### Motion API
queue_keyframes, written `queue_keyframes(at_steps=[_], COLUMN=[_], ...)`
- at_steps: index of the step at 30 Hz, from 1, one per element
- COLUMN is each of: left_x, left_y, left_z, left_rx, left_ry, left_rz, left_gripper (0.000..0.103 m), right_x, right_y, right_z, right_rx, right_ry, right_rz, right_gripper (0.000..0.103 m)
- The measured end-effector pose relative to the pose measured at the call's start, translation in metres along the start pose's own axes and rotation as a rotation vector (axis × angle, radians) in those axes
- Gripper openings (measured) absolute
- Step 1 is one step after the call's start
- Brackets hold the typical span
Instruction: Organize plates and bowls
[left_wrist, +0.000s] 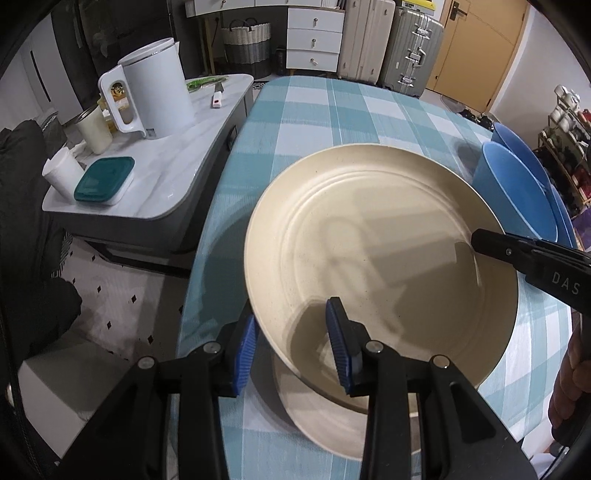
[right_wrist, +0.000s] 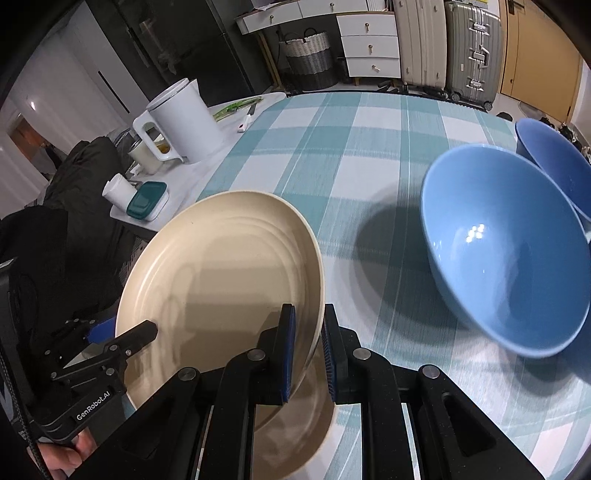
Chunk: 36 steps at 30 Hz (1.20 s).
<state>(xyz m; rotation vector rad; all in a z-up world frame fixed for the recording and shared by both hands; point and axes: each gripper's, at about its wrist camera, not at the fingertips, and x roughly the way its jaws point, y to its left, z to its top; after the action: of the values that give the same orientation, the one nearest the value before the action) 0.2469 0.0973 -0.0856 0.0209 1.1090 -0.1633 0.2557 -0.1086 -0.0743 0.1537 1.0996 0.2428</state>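
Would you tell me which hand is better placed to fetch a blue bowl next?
Probably the right: its tongs grip the cream plate's rim on the side facing the blue bowls.

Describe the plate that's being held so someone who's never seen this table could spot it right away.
On the teal-and-white checked tablecloth, left of the two blue bowls, the cream plate is lifted and tilted above a second cream plate. It is the one with both tongs clamped on its rim.
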Motion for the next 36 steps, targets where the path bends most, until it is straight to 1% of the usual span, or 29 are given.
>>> queue_keyframes(at_steps=[9,12,16,18,26,32,36], left_x=[-0.003,-0.002,-0.002,-0.002,0.003,0.006,0.006], left_y=[-0.004,-0.005,-0.01,-0.012,-0.02,-0.025,-0.025], left_z=[-0.024,-0.031,-0.039,-0.041,-0.051,-0.058,-0.057], left_rx=[0.013,0.018,0.041,0.054,0.086,0.119,0.118], left_ry=[-0.002,0.006,-0.003,-0.005,0.008,0.015,0.021], left_rz=[0.011,0.017,0.045,0.061,0.076,0.105,0.099], left_gripper=[0.035,0.035,0.035,0.035,0.036,0.036,0.036], right_x=[0.002,0.004,0.005,0.006,0.002,0.0,-0.003], right_y=[-0.003,-0.001,0.001,0.001,-0.007,-0.003,-0.004], right_z=[-0.025,-0.032,-0.041,-0.044,-0.052,-0.054,-0.054], right_rx=[0.001,-0.006,-0.023,-0.025,-0.011,-0.044,-0.044], right_ry=[0.013,0.016,0.017,0.02,0.008,0.009,0.006], right_rz=[0.023,0.016,-0.001,-0.004,0.009,-0.013,-0.009], right_gripper=[0.014,0.014,0.014,0.014,0.014,0.014,0.014])
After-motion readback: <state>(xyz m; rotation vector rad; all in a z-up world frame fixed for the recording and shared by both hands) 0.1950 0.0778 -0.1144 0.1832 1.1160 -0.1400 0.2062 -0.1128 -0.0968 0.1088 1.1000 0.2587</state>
